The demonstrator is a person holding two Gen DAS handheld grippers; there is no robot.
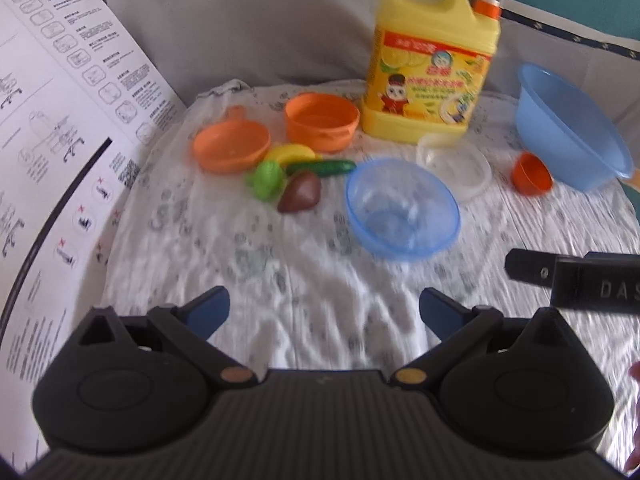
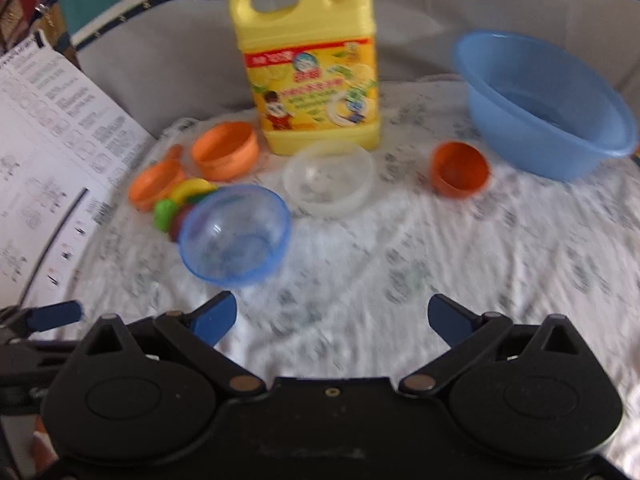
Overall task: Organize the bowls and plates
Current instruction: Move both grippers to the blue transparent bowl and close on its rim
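Observation:
A clear blue bowl [image 1: 402,208] [image 2: 235,235] sits mid-cloth, a clear white bowl [image 1: 456,166] [image 2: 329,178] just behind it. An orange plate with a handle [image 1: 231,146] [image 2: 157,184] and an orange bowl [image 1: 322,121] [image 2: 225,150] lie at the left. A small orange cup [image 1: 532,174] [image 2: 460,169] lies tipped beside a large blue basin [image 1: 568,124] [image 2: 544,104]. My left gripper [image 1: 324,312] is open and empty, short of the blue bowl. My right gripper [image 2: 332,320] is open and empty, near the cloth's front.
A yellow detergent jug [image 1: 432,60] [image 2: 312,68] stands at the back. Toy food lies between the orange plate and blue bowl: banana [image 1: 290,154], cucumber [image 1: 320,168], green piece [image 1: 266,178], brown piece [image 1: 300,194]. A printed instruction sheet [image 1: 60,120] [image 2: 48,140] leans at the left.

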